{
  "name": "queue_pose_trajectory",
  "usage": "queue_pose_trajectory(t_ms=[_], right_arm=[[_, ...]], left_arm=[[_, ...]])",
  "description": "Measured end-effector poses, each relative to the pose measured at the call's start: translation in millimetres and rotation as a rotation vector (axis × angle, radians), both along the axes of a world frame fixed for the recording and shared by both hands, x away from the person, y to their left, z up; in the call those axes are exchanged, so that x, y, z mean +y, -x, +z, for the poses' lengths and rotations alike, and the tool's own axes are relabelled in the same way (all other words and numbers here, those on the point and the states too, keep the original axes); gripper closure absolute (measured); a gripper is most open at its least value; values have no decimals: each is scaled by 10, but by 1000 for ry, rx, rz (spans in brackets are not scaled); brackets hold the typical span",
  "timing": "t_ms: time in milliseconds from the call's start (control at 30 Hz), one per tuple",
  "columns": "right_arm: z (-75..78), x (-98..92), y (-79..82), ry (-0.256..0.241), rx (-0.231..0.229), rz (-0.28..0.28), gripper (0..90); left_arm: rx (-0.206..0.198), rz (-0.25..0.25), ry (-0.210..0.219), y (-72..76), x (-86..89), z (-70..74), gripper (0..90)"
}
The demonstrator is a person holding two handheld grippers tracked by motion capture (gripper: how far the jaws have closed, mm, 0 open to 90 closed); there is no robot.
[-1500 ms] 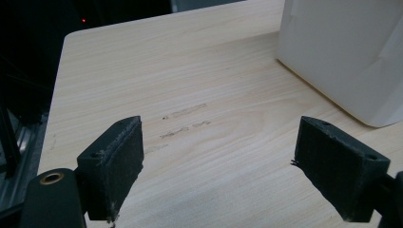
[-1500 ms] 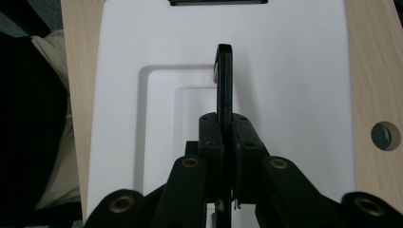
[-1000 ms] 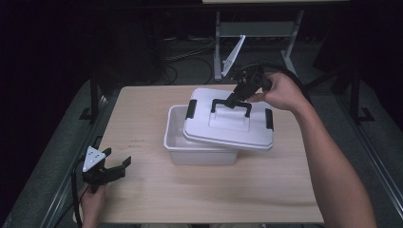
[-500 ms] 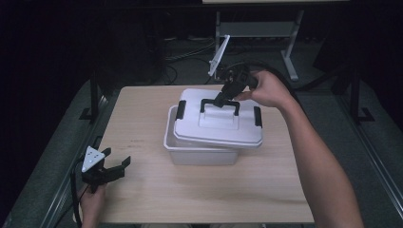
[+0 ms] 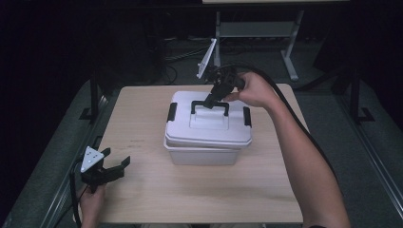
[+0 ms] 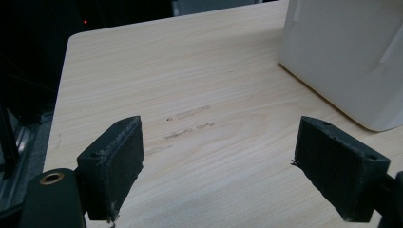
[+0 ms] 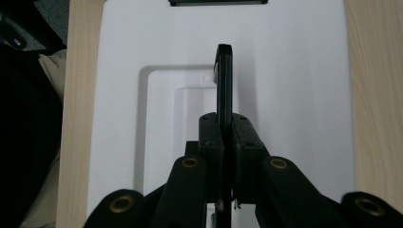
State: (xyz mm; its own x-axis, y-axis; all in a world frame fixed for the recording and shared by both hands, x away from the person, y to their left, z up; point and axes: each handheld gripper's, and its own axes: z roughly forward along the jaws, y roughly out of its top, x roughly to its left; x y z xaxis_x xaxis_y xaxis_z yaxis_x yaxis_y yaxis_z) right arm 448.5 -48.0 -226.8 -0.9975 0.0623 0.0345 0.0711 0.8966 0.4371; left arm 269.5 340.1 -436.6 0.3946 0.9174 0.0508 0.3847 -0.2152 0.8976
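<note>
Pale wooden table bears faint unreadable marks; right gripper pinches white plastic box lid's black handle; left gripper spread, box cropped.

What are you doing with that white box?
A person's right gripper is clamped on the black handle of the white lid, which sits slightly askew on the white box. The left gripper waits open near the table's front left corner, holding nothing.

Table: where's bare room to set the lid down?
Bare wood on the table left of the white box, and the front strip between box and near edge. Right of the box, the forearm crosses. The left gripper sits at the front-left corner.
</note>
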Motion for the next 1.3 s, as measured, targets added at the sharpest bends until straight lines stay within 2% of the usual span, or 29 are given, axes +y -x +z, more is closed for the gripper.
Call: queue_pose_trajectory(t_ms=[633,867,1033,1300], right_arm=[[-201,189,-113,29,20,15,844],[-322,260,-150,39,30,24,844],[-385,267,-179,49,35,20,844],[-428,222,-182,34,46,14,841]], left_arm=[[-6,5,1,-1,15,4,161],[-11,10,3,-4,24,9,161],[-13,13,6,-2,33,9,161],[-12,14,7,-1,34,10,161]])
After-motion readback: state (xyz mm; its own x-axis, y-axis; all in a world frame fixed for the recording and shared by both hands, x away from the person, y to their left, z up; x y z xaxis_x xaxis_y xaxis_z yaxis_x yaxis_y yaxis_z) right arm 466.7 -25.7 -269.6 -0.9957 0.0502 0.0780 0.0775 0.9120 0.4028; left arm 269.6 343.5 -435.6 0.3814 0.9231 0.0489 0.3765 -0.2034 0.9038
